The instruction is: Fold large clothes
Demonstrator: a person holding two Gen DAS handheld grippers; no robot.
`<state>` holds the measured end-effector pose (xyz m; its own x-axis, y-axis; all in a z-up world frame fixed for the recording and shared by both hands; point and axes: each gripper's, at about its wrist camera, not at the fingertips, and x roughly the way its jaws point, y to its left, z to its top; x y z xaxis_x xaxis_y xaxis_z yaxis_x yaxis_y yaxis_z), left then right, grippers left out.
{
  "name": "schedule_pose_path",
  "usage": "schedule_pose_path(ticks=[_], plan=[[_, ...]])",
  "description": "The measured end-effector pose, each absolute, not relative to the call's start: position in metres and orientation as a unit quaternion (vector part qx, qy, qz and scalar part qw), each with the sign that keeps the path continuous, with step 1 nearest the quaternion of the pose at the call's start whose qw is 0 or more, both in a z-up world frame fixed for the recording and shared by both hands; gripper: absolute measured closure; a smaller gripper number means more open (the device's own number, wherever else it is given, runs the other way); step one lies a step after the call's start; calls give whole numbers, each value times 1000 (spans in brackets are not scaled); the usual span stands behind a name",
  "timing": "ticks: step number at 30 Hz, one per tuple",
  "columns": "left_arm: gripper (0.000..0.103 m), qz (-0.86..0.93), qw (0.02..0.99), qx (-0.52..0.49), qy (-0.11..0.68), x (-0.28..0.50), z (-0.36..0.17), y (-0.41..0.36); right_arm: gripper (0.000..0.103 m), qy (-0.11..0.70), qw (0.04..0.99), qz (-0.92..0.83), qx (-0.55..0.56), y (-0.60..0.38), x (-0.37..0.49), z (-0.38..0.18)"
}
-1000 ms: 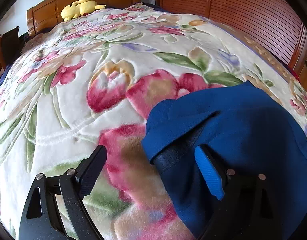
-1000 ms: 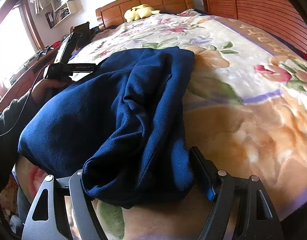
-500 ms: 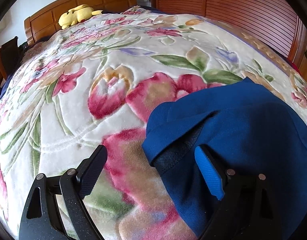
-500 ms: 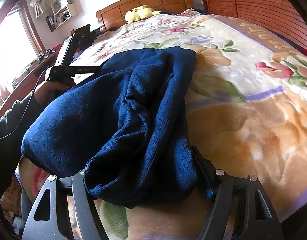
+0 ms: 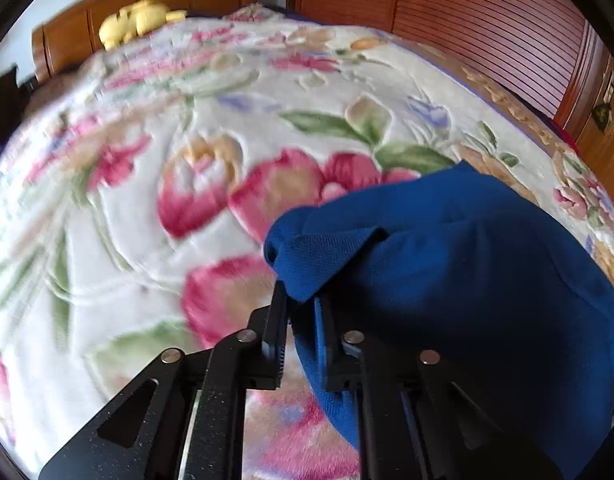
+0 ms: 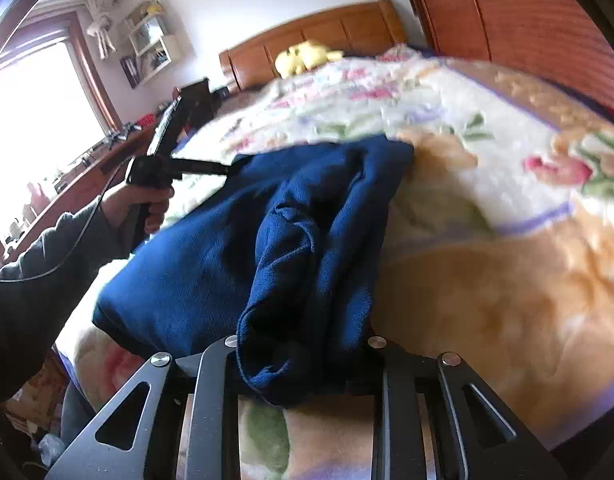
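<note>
A dark blue garment (image 5: pixel 467 264) lies bunched on the floral blanket (image 5: pixel 187 152) of a bed. My left gripper (image 5: pixel 301 304) is shut on a corner of the garment, cloth pinched between its fingers. In the right wrist view the garment (image 6: pixel 235 240) stretches from the left gripper (image 6: pixel 227 168), held in a hand at the left, to my right gripper (image 6: pixel 303 352). The right gripper is shut on a bunched fold of the garment, which hides its fingertips.
A wooden headboard (image 5: pixel 155 4) with a yellow plush toy (image 5: pixel 135 24) stands at the far end of the bed. Slatted wooden wardrobe doors (image 5: pixel 487 28) run along the right side. A window (image 6: pixel 31 112), desk and wall shelves (image 6: pixel 151 44) are on the left.
Both grippers have closed from open onto the garment's edges. The cloth has lifted and bunched slightly, and both views have shifted with motion blur.
</note>
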<state>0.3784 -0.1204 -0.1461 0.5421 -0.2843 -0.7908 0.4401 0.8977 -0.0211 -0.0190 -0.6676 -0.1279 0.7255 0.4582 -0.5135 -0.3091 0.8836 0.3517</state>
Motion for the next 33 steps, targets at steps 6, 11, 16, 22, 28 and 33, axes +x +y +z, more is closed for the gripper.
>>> schedule_pose_path(ticks=[6, 11, 16, 22, 28, 33], plan=[[93, -206, 900, 109, 368, 352, -85, -144, 81, 252, 939, 205, 117, -691, -24, -100], [93, -219, 914, 119, 320, 336, -35, -192, 81, 207, 959, 174, 90, -740, -31, -66], [93, -254, 917, 119, 283, 333, 5, -268, 81, 185, 975, 113, 39, -809, -41, -26], [93, -328, 904, 120, 248, 322, 37, -397, 81, 199, 980, 7, -30, -906, -60, 12], [91, -388, 874, 137, 258, 308, 26, -504, 79, 249, 962, -103, -38, -1010, -60, 10], [86, -397, 834, 194, 332, 302, -34, -560, 75, 348, 927, -134, 35, -1081, -43, -64]])
